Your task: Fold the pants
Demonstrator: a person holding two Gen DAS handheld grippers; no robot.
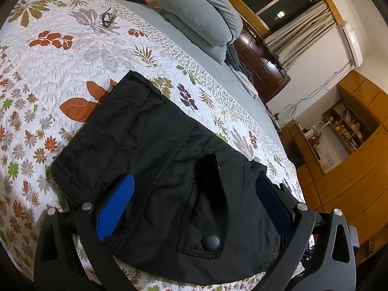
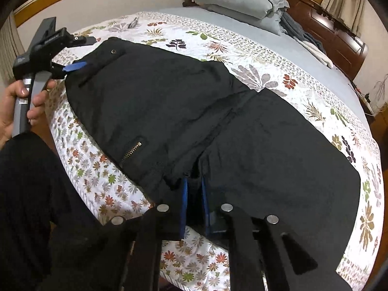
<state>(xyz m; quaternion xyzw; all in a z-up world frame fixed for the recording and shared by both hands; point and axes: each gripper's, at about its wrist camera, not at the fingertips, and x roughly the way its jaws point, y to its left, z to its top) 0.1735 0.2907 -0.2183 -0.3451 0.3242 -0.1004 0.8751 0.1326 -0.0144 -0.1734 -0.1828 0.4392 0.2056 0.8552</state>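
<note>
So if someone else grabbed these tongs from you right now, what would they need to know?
Right tongs: shut on the near edge of the black pants, roughly midway along.
Left tongs: open, blue fingers straddling the waist end, by the buttoned pocket; not clamped.
The pants lie flat, full length, on the flowered bedspread.
Done: laid out, one grip taken.
Left: probably close the left tongs on the waist, then fold. No fold across the length made so far.
</note>
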